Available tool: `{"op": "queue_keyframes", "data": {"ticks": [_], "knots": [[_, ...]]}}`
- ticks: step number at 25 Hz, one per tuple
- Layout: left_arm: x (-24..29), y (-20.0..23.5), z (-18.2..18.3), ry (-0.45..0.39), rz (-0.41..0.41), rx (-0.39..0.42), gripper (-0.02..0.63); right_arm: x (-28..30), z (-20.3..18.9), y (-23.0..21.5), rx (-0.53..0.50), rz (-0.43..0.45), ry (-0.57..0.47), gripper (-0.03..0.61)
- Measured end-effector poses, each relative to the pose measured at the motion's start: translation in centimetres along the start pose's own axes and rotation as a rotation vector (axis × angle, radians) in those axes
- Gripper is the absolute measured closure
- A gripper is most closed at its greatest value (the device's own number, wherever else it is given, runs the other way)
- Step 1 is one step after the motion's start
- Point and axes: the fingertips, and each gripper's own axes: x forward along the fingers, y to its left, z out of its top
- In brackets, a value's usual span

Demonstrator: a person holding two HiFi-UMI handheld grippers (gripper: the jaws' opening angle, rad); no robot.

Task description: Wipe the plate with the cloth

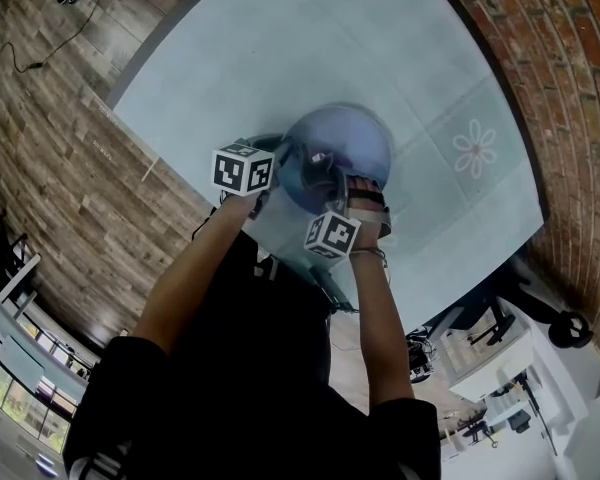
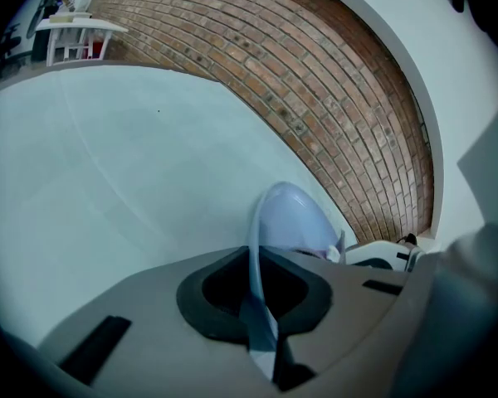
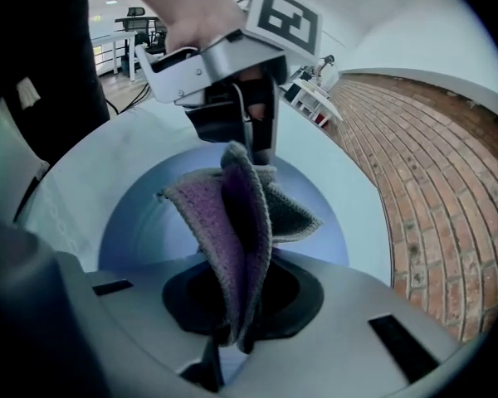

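Directly before my right hand-held gripper point(image 3: 232, 338), pinching the cloth point(image 3: 220, 222), stood the plate point(image 3: 133, 239), rim clamped in my left hand-held gripper point(image 2: 261, 326).

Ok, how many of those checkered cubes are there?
2. One cube sits at the blue plate's left edge; the other cube sits just below the plate. No others show, though one could be hidden.

Pale blue plate point(image 1: 345, 138). Purple cloth point(image 3: 224, 222), grey along the edge and on one fold. Light blue-grey table point(image 1: 310, 48) with one white flower point(image 1: 475, 148). Red-brown brick wall point(image 1: 555, 58), pale joints. Brown plank floor point(image 1: 40, 148). Black-and-white squares on the cubes point(image 1: 243, 168). Black shirt point(image 1: 270, 368).
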Motion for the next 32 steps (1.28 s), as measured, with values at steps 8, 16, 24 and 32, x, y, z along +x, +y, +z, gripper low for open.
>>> {"op": "queue_keyframes", "data": {"ticks": [8,16,24,32], "knots": [[0.0,0.0,0.0,0.000,0.001,-0.002,0.571,-1.8,0.8,5.4,-0.052,0.131,-0.041,0.525],[0.0,-0.1,-0.2,0.001,-0.001,0.001,0.571,-3.8,-1.5,6.8,-0.052,0.344,0.019,0.525],[0.0,-0.1,-0.1,0.002,-0.002,0.005,0.571,-4.2,-1.5,-2.3,0.167,0.054,-0.143,0.523],[0.2,-0.2,-0.1,0.004,-0.004,0.001,0.571,0.1,-3.6,-8.4,0.119,-0.094,-0.068,0.523]]}}
